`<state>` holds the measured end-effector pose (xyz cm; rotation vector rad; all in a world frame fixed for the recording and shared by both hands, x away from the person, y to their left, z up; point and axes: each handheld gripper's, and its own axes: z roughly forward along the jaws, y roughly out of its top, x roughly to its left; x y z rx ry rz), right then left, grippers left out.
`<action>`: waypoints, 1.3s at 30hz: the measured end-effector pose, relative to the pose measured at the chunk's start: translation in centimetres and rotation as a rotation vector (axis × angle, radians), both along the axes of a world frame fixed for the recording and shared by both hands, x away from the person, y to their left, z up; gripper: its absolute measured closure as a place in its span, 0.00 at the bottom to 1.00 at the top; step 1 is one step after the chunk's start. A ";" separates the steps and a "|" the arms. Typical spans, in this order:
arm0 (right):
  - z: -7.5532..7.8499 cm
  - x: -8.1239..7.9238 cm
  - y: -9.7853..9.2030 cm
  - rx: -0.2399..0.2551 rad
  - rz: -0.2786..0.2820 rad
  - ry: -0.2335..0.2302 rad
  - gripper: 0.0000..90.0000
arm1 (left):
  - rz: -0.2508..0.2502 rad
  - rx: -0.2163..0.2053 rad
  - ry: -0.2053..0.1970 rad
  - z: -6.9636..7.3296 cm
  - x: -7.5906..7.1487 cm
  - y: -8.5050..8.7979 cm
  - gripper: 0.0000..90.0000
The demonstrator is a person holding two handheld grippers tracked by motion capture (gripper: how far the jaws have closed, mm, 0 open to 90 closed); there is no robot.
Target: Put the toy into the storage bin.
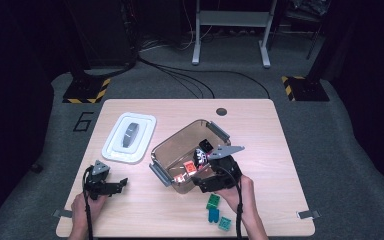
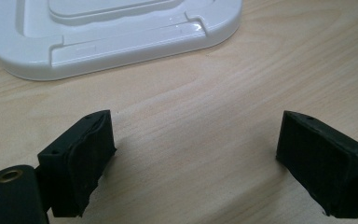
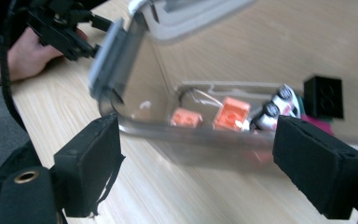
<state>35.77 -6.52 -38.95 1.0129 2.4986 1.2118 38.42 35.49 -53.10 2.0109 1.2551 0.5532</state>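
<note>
At the near edge of the table [image 1: 145,220], two forearms come in from below, each hand holding a gripper. By the right forearm lie three small bricks, a green brick [image 1: 213,201], a blue brick [image 1: 213,215] and a teal brick [image 1: 224,223], close together on the bare wood. The left gripper [image 1: 122,182] sits low over the wood at the near left, its jaws spread wide with nothing between them; in the left gripper view only wood grain lies in the gap. The right gripper [image 1: 198,184] hovers at the near rim of the clear bin [image 1: 180,137], jaws also wide apart and empty.

The bin stands mid-table, its long axis running diagonally from near left to far right, with a grey latch at each end. Inside it are an orange brick [image 3: 232,113], a smaller orange brick [image 3: 186,117], a black brick [image 3: 323,96] and a white toy car [image 3: 278,109]; the car is partly masked by the bin wall and the right jaw, and the right gripper view is blurred, so finer detail is hard to make out. Something pink lies beside the car, cut off by the jaw.

Left of the bin and well apart from it rests the white lid [image 1: 130,137], lying flat, its long axis aimed toward the far edge.

Beyond the table, grey carpet carries black cables, yellow-and-black striped stand feet, and a pale metal frame; the rest of the room is dark.
</note>
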 end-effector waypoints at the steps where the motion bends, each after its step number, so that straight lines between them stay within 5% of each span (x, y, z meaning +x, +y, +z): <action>1: -0.3 -0.1 -0.4 -0.003 -0.009 0.002 0.16 | 0.000 -0.002 -0.002 0.0 0.0 0.0 0.12; 11: -4.8 -1.0 -3.1 -0.035 -0.085 0.088 0.16 | 0.001 -0.001 0.000 0.0 0.0 0.0 0.12; 22: -9.9 -0.9 -3.5 -0.141 -0.142 0.189 0.22 | 0.002 -0.001 0.002 0.0 0.0 0.0 0.12; 39: -9.8 -0.3 -6.2 -0.233 -0.253 0.165 0.28 | 0.003 -0.003 -0.003 0.0 0.0 0.0 0.12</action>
